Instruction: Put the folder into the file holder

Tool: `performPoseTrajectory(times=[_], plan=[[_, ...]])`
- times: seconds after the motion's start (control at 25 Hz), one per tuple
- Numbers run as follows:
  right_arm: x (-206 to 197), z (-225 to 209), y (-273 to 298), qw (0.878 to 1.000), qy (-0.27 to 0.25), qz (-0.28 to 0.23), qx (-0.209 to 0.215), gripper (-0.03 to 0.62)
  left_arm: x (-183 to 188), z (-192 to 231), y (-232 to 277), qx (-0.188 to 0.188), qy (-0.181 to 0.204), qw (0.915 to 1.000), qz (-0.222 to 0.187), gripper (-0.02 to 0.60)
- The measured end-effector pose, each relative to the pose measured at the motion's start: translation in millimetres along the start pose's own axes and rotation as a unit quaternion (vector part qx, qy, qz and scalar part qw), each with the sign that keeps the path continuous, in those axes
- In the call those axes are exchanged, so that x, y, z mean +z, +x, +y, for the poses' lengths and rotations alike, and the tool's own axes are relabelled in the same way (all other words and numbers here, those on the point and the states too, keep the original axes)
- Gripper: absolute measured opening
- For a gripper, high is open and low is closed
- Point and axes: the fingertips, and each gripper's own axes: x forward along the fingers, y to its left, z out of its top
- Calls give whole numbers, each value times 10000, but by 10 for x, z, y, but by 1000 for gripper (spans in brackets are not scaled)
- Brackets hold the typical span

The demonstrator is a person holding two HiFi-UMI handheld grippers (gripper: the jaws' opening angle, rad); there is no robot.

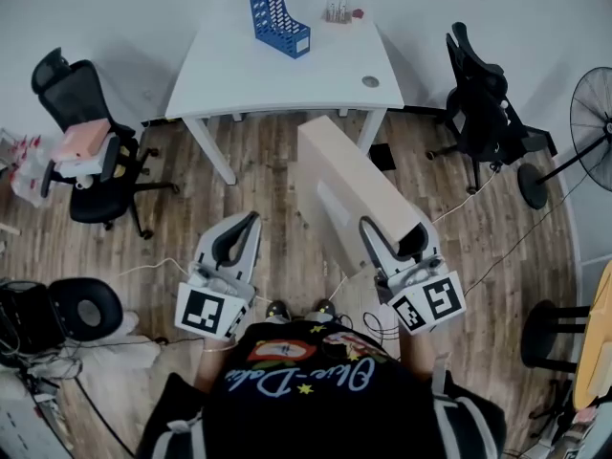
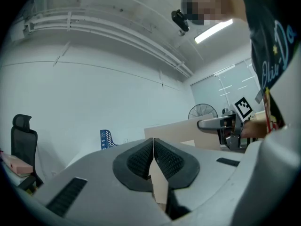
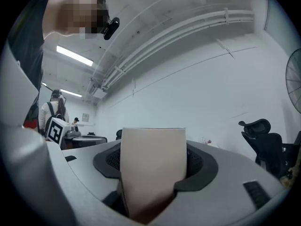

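A thick beige folder [image 1: 349,185] hangs above the wooden floor, and my right gripper [image 1: 394,232] is shut on its near end. In the right gripper view the folder [image 3: 153,166] fills the wide gap between the two black pads [image 3: 200,161]. My left gripper [image 1: 251,220] is level beside it at the left and shut, its pads [image 2: 138,159] meeting in a line. A beige sliver shows low between them; what it is I cannot tell. The blue file holder [image 1: 278,15] stands upright on the far white table [image 1: 287,70]; it also shows small in the left gripper view [image 2: 107,139].
A black office chair [image 1: 91,142] with pink things on it stands left of the table, and another chair [image 1: 483,103] stands to the right. A floor fan [image 1: 593,113] is at the far right, a black stool [image 1: 86,309] at the near left. Small items [image 1: 337,10] sit beside the file holder.
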Motion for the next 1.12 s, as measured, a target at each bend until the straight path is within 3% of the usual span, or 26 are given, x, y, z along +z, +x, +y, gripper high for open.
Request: performPoseTrajectory(times=[0.4, 0.76, 1.12], plan=[[40, -376, -101, 9999, 55, -80, 133, 273, 29, -272, 235, 163, 138, 9997, 133, 5], [17, -589, -175, 10000, -3, -82, -20, 273, 13, -321, 263, 303, 215, 9991, 215, 5], [37, -637, -87, 9998, -54, -165, -116, 273, -30, -239, 523, 69, 214, 9997, 53, 5]])
